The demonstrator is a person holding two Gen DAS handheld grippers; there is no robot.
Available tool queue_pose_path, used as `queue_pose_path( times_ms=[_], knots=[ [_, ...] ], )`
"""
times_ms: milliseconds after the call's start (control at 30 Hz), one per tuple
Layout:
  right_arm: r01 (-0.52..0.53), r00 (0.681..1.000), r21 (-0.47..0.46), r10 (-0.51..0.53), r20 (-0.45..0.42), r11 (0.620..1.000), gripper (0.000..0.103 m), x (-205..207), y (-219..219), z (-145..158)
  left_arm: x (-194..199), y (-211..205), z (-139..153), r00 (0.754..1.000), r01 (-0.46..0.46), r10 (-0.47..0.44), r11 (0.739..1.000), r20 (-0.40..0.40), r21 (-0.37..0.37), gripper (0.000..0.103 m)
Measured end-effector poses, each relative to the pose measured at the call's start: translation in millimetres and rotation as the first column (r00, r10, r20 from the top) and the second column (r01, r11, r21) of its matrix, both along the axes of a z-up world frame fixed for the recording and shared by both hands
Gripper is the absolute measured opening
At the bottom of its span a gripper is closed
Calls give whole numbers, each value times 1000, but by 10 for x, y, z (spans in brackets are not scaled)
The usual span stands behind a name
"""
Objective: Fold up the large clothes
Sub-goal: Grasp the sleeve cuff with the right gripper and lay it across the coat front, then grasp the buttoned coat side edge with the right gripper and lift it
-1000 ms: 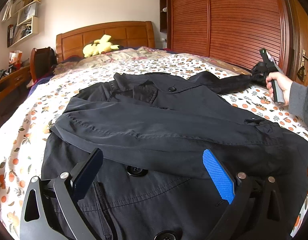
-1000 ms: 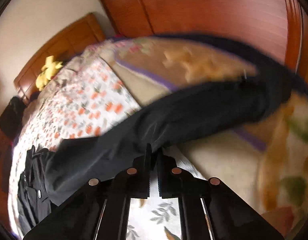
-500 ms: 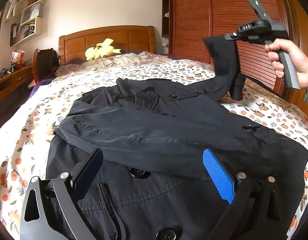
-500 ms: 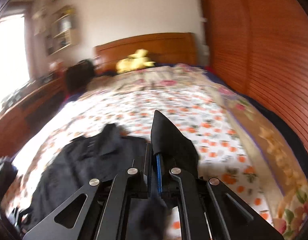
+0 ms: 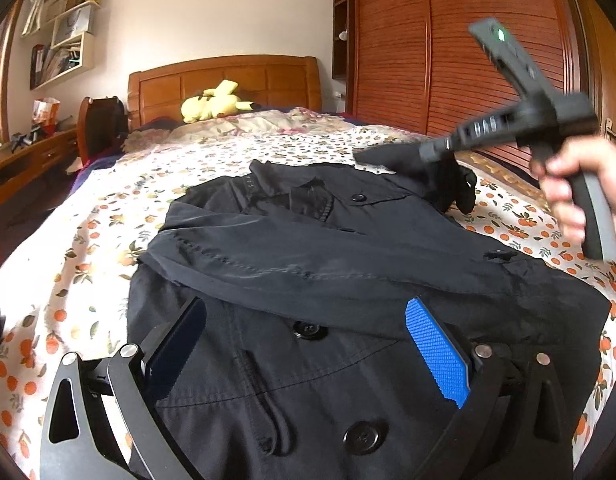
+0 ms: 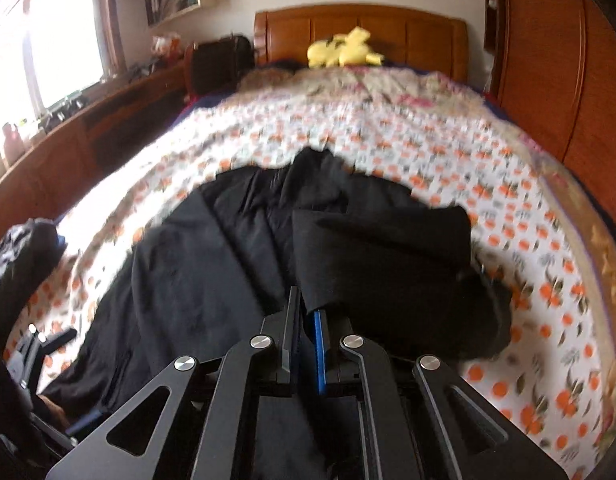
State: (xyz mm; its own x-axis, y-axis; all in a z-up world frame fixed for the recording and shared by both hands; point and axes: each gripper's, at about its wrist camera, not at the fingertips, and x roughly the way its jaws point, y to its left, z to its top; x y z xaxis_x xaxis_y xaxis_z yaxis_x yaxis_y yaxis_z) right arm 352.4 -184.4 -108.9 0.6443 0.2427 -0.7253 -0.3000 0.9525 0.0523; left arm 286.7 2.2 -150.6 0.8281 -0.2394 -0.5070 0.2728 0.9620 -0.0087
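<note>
Over the bed point(image 5: 108, 216), the right gripper point(image 6: 306, 312), jaws just easing apart, pinches a coat point(image 5: 347, 264) sleeve point(image 6: 387, 248); the left gripper point(image 5: 304, 344) gapes, empty.

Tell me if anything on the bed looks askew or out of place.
The black coat lies spread on the bed, one sleeve already folded across its chest. The other sleeve is bunched by the collar, its end between the right gripper's just-opening jaws. Nothing looks damaged.

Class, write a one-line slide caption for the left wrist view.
Open left tongs hover over a black coat on the bed while the right tongs carry its sleeve inward.
</note>
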Motion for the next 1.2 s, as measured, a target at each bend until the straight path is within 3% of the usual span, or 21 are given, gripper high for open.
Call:
queue_pose_path(
  times_ms=[33,100,267,400,967,1200],
  knots=[
    [-3,1000,-7,3,-10,1000,14,-32,40,-59,-32,26,12,1000,-2,2,1000,3,2,101],
    [-15,1000,-21,15,-9,1000,35,-113,91,-95,-80,58,28,1000,-4,4,1000,9,5,101],
    [-27,1000,-35,27,2,999,40,-307,134,-39,-179,120,54,1000,-13,13,1000,19,17,101],
    [-21,999,-61,22,23,998,55,-395,78,51,-220,137,41,1000,-13,13,1000,15,21,101],
    [-54,999,-152,53,-13,987,61,-743,-66,80,-218,132,4,1000,-8,8,999,3,35,101],
    [35,999,-148,-32,24,988,61,-520,-301,60,-241,124,30,1000,-7,6,999,8,32,101]
  ],
)
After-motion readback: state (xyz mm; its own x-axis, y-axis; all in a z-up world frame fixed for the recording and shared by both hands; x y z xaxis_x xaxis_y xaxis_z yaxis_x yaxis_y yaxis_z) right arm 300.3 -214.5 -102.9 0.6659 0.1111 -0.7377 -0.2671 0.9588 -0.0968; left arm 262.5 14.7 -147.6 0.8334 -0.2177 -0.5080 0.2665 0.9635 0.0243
